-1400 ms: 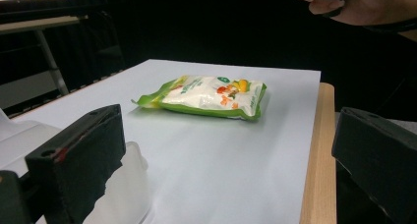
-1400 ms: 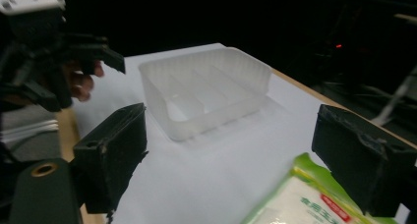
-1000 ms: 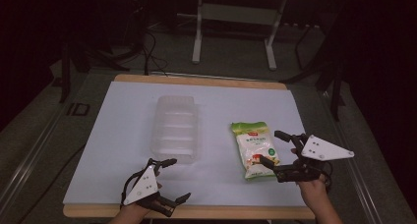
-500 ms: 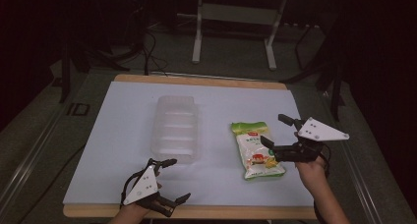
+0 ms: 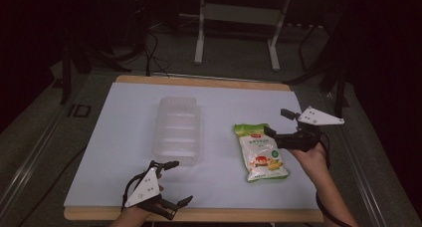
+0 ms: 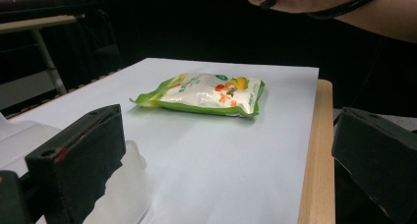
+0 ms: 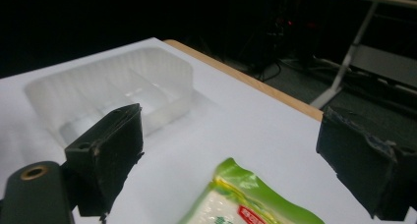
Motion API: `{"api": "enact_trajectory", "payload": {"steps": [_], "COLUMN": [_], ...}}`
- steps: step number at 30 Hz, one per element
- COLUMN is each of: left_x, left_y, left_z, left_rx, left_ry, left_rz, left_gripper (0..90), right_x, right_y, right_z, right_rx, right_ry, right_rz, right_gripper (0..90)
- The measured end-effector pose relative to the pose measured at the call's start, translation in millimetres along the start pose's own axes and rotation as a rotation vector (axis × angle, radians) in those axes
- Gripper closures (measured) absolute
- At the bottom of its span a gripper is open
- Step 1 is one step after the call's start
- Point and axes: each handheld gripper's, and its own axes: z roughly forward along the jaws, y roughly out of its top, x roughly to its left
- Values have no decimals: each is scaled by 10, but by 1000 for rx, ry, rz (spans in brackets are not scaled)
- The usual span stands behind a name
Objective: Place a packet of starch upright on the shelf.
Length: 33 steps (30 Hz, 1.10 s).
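A green and white snack bag [image 5: 260, 153] lies flat on the white table top, right of centre. My right gripper [image 5: 276, 121] hovers open over the bag's far end, jaws pointing left. In the right gripper view the bag's green top edge [image 7: 244, 197] sits just below my wide-open right gripper [image 7: 236, 155]. A clear plastic tray [image 5: 179, 130] stands empty in the middle. My left gripper [image 5: 181, 182] rests open at the table's near edge, holding nothing. In the left gripper view the bag [image 6: 206, 94] lies well beyond my open left gripper [image 6: 226, 175].
The white sheet covers a wooden table whose near edge [image 5: 224, 215] shows as a tan strip. A metal stand [image 5: 236, 18] and cables sit on the dark floor behind. The tray's corner [image 6: 125, 184] is beside the left jaw. White surface lies bare left of the tray.
My right gripper has moved away from the near edge, along the bag's right side to its far end, and turned left. The left gripper, bag and tray have not moved.
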Motion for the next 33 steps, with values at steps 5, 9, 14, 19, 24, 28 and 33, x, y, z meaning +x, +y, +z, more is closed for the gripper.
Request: {"api": "enact_trajectory", "payload": {"steps": [5, 9, 14, 19, 24, 28, 33], "left_x": [1, 0, -2, -2, -5, -9, -14], "left_y": [-2, -4, -4, -5, -4, -7, 1], "left_z": [0, -1, 4, 7, 7, 12, 15], "left_rx": [1, 6, 8, 10, 14, 16, 16], "left_ry": [0, -1, -3, -5, -6, -7, -8], "left_rz": [-1, 1, 4, 5, 7, 9, 8], "left_gripper": [0, 0, 0, 0, 0, 0, 0], "right_x": [-103, -191, -307, -406, -492, -520, -533], "right_y": [-85, -167, -331, -496, -620, -692, -787], "right_z": [96, 163, 272, 373, 457, 540, 625], "right_rx": [29, 49, 85, 127, 145, 184, 218], "right_ry": [-6, 3, -6, -31, -36, -48, -54], "right_rz": [10, 37, 67, 86, 113, 115, 119], "right_gripper": [103, 103, 103, 103, 130, 130, 128]}}
